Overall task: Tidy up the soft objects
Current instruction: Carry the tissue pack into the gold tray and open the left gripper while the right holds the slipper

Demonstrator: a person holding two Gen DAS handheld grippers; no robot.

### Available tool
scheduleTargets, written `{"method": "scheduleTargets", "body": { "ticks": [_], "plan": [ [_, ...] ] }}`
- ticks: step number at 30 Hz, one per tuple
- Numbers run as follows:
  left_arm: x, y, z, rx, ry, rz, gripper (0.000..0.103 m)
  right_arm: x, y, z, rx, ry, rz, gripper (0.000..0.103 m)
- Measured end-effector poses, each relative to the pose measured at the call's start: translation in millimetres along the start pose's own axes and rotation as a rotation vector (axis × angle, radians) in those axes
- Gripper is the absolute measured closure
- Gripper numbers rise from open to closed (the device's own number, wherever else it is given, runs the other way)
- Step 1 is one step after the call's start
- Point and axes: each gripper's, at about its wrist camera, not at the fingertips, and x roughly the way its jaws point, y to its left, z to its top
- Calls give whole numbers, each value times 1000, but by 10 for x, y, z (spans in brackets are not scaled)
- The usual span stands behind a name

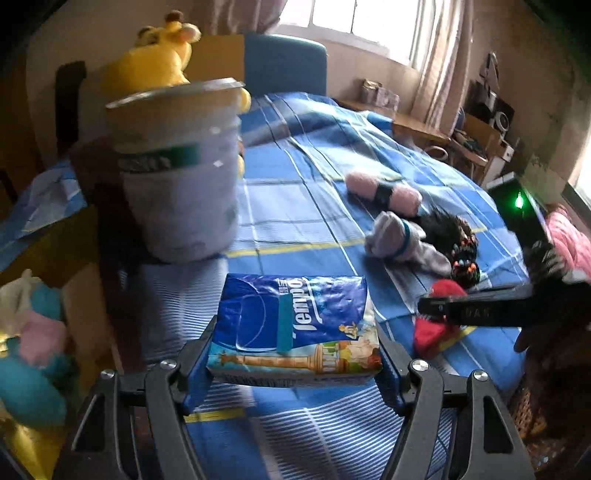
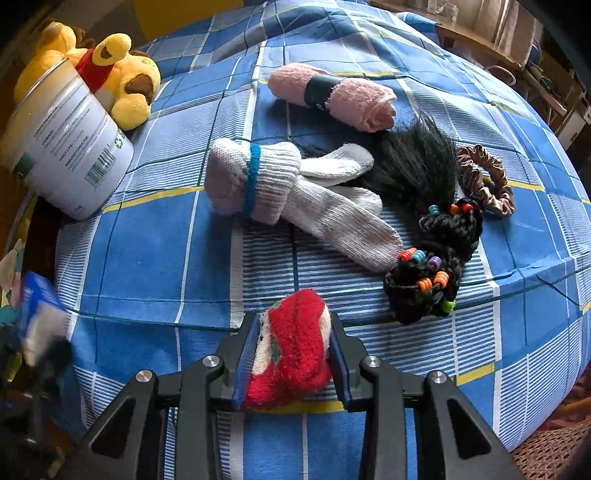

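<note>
The left gripper clamped a blue tissue pack across its width, lifted clear of the blue plaid bedspread, apparently for carrying to a sorting place. The right gripper pinched a red fuzzy sock between its blue pads, the soft pile bulging out past them, low over the bedspread's near edge. Beyond the red fuzzy sock lay the grey socks bundled by a blue band; behind them a pink rolled towel bound in black. To the grey socks' right lay a black braided hairpiece with coloured beads and a brown scrunchie. To their left stood a white canister, tilted, with a yellow plush toy behind it. Past the bedspread, a curtained window lit cluttered shelves
</note>
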Motion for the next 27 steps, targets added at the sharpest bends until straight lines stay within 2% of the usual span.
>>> {"method": "scheduleTargets", "body": {
  "ticks": [14,27],
  "plan": [
    [-369,422,83,-91,-45,104,30,-1,24,6,-21,-11,-19,67],
    [-699,1028,32,-221,-84,193,30,-5,42,5,-30,-14,-30,67]
  ]
}}
